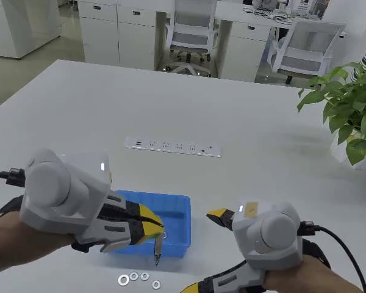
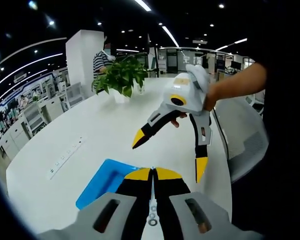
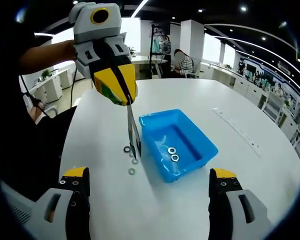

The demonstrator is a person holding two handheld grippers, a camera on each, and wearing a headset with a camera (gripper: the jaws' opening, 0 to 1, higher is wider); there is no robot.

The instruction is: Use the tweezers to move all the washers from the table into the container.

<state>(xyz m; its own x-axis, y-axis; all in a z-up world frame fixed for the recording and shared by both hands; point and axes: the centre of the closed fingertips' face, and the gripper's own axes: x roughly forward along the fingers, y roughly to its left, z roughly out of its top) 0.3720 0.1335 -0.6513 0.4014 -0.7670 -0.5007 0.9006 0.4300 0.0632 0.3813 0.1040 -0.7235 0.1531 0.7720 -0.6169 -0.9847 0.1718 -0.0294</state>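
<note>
Steel tweezers, thin and pointed, hang tips-down from my left gripper, whose yellow-tipped jaws are pinched together on their upper end. In the right gripper view the tips stand among the small silver ring washers lying loose on the white table, near one wall of the shallow blue plastic container. I count 4 on the table in the head view and 2 inside the container; whether the tips have one pinched I cannot tell. The tweezers' long axis is nearly upright, so I judge the next pick lies straight below, with a short sideways carry over the wall. My right gripper waits farther off, jaws spread wide, holding nothing.
</note>
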